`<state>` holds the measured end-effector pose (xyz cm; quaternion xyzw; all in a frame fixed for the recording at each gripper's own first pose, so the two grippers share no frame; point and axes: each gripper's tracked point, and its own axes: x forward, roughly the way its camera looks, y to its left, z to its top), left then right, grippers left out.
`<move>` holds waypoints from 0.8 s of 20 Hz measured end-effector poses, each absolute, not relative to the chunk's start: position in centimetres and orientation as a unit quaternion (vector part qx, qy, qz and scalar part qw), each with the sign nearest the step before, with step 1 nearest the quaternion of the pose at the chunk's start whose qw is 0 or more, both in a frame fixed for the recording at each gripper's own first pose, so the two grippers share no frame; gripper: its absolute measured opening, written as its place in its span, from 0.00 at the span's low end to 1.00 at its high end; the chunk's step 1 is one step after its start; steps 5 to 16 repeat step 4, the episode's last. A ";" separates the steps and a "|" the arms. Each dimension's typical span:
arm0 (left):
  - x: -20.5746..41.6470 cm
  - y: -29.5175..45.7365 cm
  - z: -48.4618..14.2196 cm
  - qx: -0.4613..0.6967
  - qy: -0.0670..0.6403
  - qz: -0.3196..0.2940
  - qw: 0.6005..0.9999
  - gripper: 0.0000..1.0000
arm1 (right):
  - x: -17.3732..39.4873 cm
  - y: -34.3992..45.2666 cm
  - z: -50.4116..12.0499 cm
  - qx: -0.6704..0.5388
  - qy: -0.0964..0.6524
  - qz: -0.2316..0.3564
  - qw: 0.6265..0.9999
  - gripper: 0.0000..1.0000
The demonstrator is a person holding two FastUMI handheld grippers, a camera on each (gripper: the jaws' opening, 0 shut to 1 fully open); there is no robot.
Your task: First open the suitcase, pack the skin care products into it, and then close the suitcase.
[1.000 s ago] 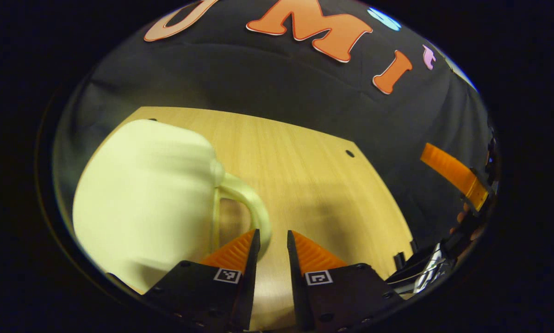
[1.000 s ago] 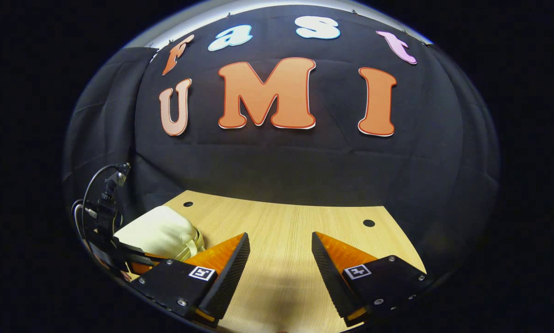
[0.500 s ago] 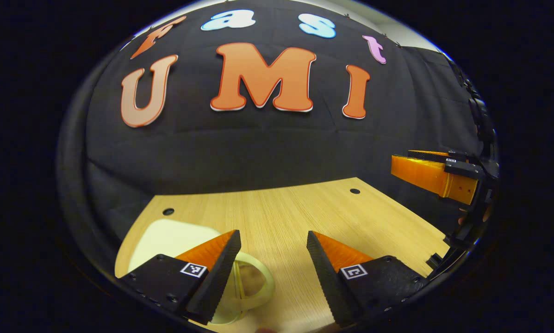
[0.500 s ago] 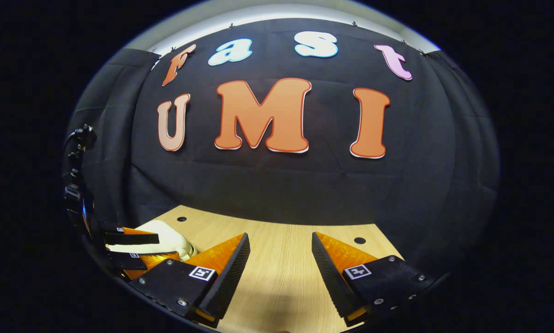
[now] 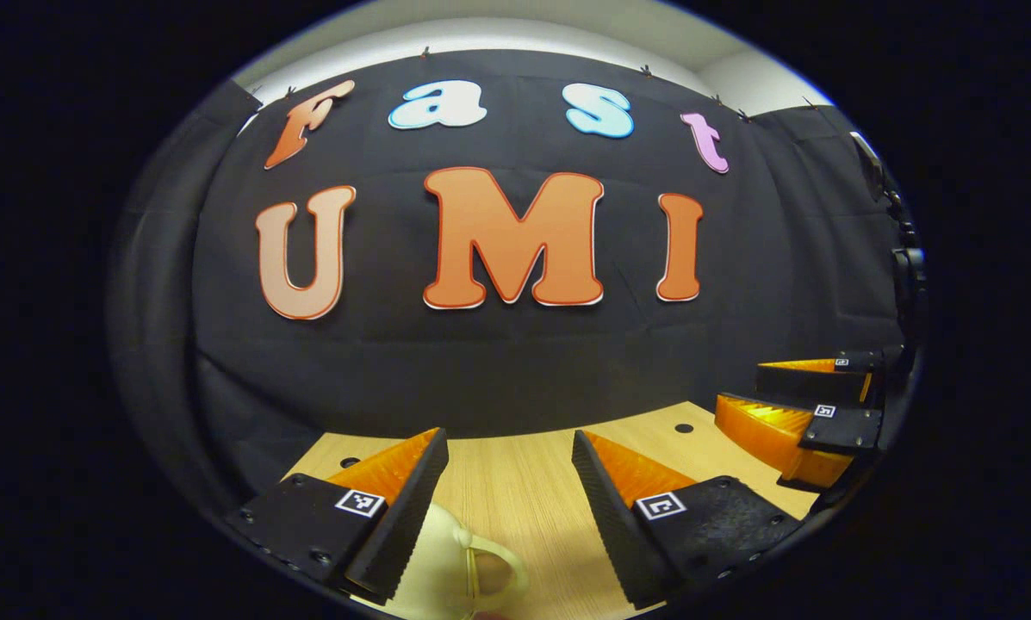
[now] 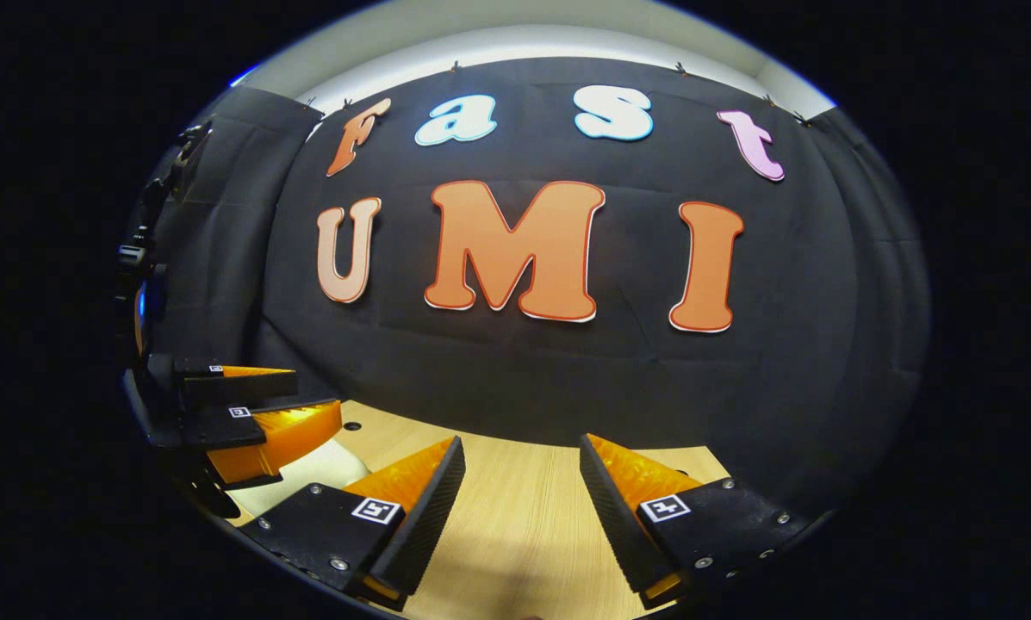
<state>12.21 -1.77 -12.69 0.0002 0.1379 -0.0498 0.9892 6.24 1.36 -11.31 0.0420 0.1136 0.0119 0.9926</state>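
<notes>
Suitcase first: your pale cream case (image 5: 446,568) lies low at the left, on the wooden table (image 5: 532,491), tucked just under the near edge of the left gripper view with its looped handle (image 5: 493,573) poking out toward the middle, and from the right gripper view a sliver of its shell (image 6: 308,469) peeks out behind the other tool. You hold the left gripper (image 5: 508,486) above and just behind that handle, fingers spread wide with bare tabletop between them, grasping nothing; that reads to me as a hand lifted clear of the case, not reaching for it. No skin care products can be made out on the tabletop ahead, and the case looks closed from the little that shows, so I judge the packing to be done and the closing finished or nearly so, though the seam itself is hidden. Moving right, your right gripper (image 6: 515,491) hovers over the open middle of the table, well apart from the case, its fingers likewise parted and empty, pointed level at the back wall. Both tools sit side by side at about the same height, which suits a rest pose with nothing left to steady
</notes>
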 end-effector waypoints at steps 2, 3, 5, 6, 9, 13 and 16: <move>12.0 -2.0 -12.0 -0.009 0.125 -0.044 0.991 0.90 | 6.1 1.5 -11.1 0.041 0.108 0.015 0.993 0.86; 12.1 -1.9 -11.6 -0.007 0.119 -0.039 0.992 0.90 | 6.0 1.5 -11.1 0.038 0.109 0.017 0.993 0.86; 12.2 -2.0 -11.4 -0.003 0.117 -0.037 0.992 0.90 | 5.8 1.4 -11.2 0.036 0.109 0.017 0.993 0.86; 12.2 -2.0 -11.4 -0.003 0.117 -0.037 0.992 0.90 | 5.8 1.4 -11.2 0.036 0.109 0.017 0.993 0.86; 12.2 -2.0 -11.4 -0.003 0.117 -0.037 0.992 0.90 | 5.8 1.4 -11.2 0.036 0.109 0.017 0.993 0.86; 12.2 -2.0 -11.4 -0.003 0.117 -0.037 0.992 0.90 | 5.8 1.4 -11.2 0.036 0.109 0.017 0.993 0.86; 12.2 -2.0 -11.4 -0.003 0.117 -0.037 0.992 0.90 | 5.8 1.4 -11.2 0.036 0.109 0.017 0.993 0.86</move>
